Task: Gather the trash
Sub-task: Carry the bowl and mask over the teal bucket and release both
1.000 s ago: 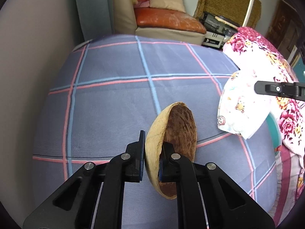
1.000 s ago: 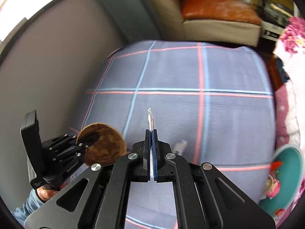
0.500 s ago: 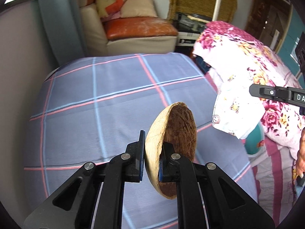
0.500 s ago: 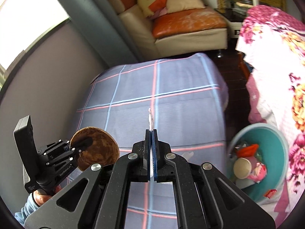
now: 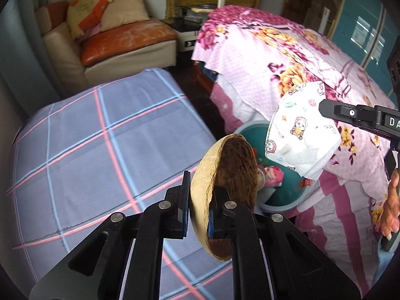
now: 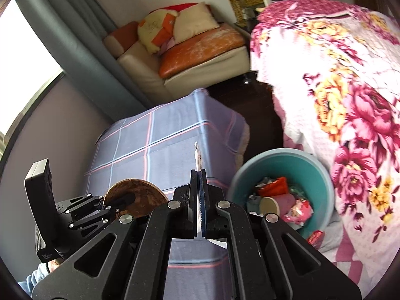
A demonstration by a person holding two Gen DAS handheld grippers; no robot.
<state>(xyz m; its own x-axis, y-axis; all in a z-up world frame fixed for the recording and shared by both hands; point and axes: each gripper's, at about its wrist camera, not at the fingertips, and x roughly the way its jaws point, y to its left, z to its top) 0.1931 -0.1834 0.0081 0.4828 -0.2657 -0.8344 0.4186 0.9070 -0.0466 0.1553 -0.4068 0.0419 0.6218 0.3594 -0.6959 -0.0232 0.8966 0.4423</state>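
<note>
My left gripper [image 5: 200, 210] is shut on the rim of a brown coconut shell half [image 5: 225, 190], held edge-up in the air. The same shell [image 6: 136, 196] shows at lower left in the right wrist view. My right gripper [image 6: 199, 200] is shut on a white face mask with cartoon prints [image 5: 300, 135], seen edge-on [image 6: 197, 155] between its pads. A teal trash bin [image 6: 322, 175] holding wrappers and a cup stands on the floor between the two beds, below and just right of both grippers. The shell hides part of the bin [image 5: 282, 195] in the left wrist view.
A bed with a blue plaid sheet [image 5: 100, 137] lies to the left. A bed with a pink floral cover [image 5: 287, 50] rises on the right. Behind them stand a cream sofa with an orange cushion [image 5: 125, 40], a curtain [image 6: 75, 37] and dark floor [image 6: 257, 107].
Both grippers have swung right, off the plaid bed toward the gap between the beds. The teal bin has come into view beneath them. Shell and mask stay gripped.
</note>
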